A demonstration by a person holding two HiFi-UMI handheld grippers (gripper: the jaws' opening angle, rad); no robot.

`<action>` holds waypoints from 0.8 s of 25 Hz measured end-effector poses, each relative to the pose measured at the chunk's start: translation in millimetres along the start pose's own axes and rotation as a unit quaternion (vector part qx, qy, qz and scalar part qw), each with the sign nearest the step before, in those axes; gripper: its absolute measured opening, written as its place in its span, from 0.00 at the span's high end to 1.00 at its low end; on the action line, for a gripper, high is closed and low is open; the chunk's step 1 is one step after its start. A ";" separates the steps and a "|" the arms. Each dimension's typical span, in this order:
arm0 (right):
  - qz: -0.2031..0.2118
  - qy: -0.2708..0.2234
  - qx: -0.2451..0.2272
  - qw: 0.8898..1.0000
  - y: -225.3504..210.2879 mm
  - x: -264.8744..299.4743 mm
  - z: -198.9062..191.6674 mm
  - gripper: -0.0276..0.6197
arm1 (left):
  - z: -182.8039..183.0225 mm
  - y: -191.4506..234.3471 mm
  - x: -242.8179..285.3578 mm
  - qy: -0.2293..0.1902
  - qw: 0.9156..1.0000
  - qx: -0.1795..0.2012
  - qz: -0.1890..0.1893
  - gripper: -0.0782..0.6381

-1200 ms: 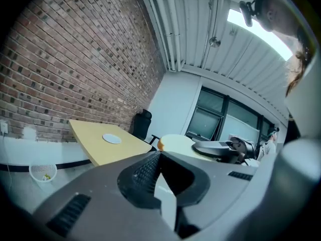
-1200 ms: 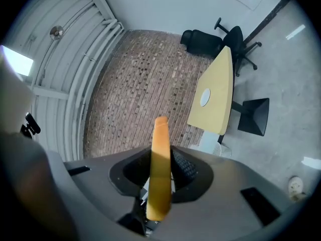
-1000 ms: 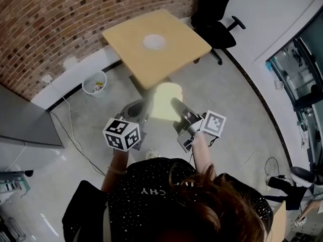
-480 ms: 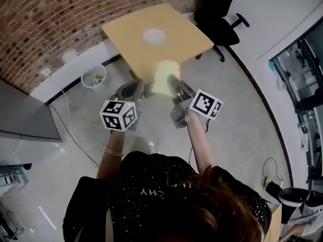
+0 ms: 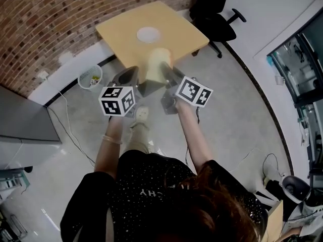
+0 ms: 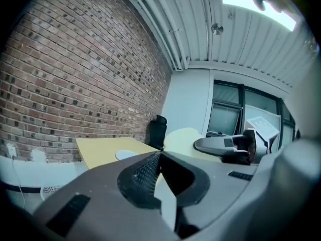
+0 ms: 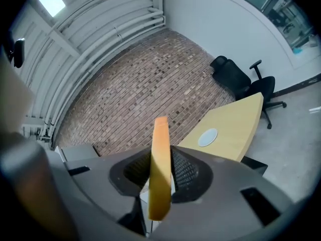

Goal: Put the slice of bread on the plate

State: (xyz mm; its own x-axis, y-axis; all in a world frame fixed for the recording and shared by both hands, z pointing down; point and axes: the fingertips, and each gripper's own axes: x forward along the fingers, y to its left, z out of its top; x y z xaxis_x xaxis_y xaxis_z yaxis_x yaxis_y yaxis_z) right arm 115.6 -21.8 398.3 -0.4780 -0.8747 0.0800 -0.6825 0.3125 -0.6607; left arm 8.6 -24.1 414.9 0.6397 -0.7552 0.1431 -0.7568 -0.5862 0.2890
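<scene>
- Left gripper (image 5: 130, 75): jaws together with nothing between them; it rides beside the right one and takes no part in the grip.
- Right gripper (image 5: 165, 68): jaws clamped on the slice of bread (image 5: 157, 64), pads on its two broad faces.
- In the right gripper view the slice (image 7: 160, 174) shows edge-on, a thin orange crust line straight between the pads.
- Long axis runs out of the jaws and away from the person. The free end, which looks like the rounded one, points at the table (image 5: 121, 32).
- In the head view the slice's pale broad face is showing, so it is not lying flat yet.
- The slice is in the air, over the table's near edge as the head view shows it; nothing under it is touching.
- Plate (image 5: 148, 34) lies ahead of the jaws, past the free end and slightly to the left, mid-table and bare.
- My read: right hand does the placing; reach forward, roll the face down, then release.
- Office chair (image 5: 214, 19) beyond the table, off the path.
</scene>
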 end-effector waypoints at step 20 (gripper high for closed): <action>-0.025 0.039 0.032 0.998 -90.3 121.4 44.2 0.81 | 10.1 67.0 141.5 0.049 0.998 -0.021 -0.017 0.88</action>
State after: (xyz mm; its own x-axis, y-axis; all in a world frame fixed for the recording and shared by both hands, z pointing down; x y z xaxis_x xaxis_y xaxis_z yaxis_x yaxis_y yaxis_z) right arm 143.6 -172.6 434.6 -0.4875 -0.8562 0.1709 -0.6707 0.2419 -0.7012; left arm 47.1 -173.2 444.9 0.6764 -0.7020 0.2229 -0.7294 -0.5965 0.3348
